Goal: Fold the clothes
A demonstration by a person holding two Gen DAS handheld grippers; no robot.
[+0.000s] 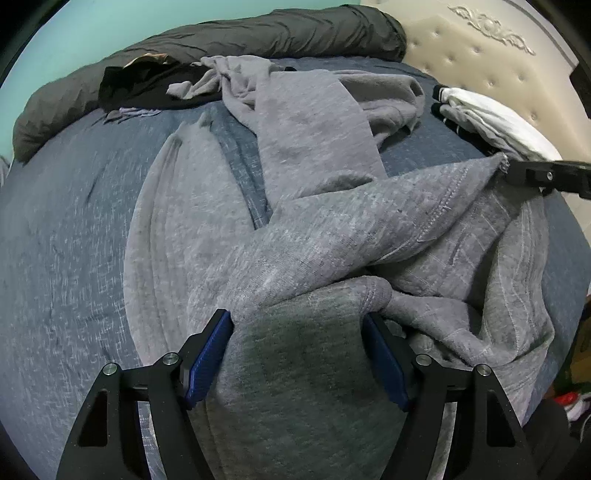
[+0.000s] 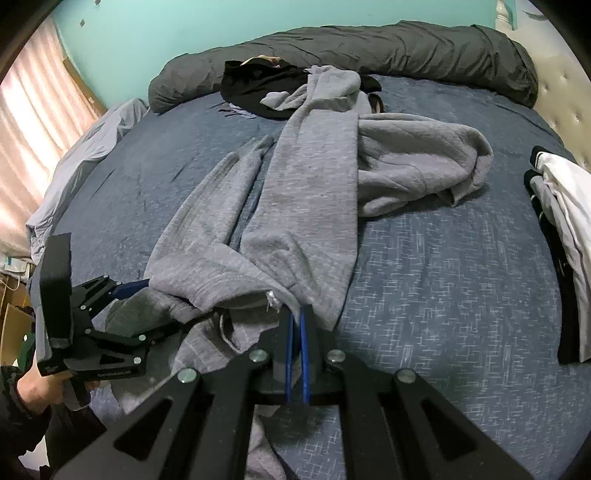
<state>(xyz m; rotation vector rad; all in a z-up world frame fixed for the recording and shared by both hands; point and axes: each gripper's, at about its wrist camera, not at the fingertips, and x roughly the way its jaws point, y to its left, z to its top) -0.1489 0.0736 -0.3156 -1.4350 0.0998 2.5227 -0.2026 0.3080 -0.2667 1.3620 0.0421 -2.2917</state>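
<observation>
Grey sweatpants (image 1: 314, 129) (image 2: 310, 177) lie rumpled on the blue bedsheet (image 1: 66, 221) (image 2: 443, 258), legs stretching toward the far side. The waist end is bunched close to me. My left gripper (image 1: 299, 325) stands open, its blue pads (image 1: 212, 354) wide apart with a fold of the grey waistband lying between them. In the right wrist view the left gripper (image 2: 125, 291) appears at the left, held by a hand (image 2: 33, 387). My right gripper (image 2: 297, 314) is shut on the waistband's edge and lifts that corner; the left wrist view shows the right gripper (image 1: 508, 166) at the right.
A rolled dark grey duvet (image 1: 258, 33) (image 2: 369, 44) lines the far side. A black garment (image 1: 140, 81) (image 2: 258, 85) lies beside the trouser cuffs. White and black clothes (image 1: 491, 118) (image 2: 565, 192) sit at the right by the tufted headboard (image 1: 498, 55). A curtain (image 2: 33, 110) hangs left.
</observation>
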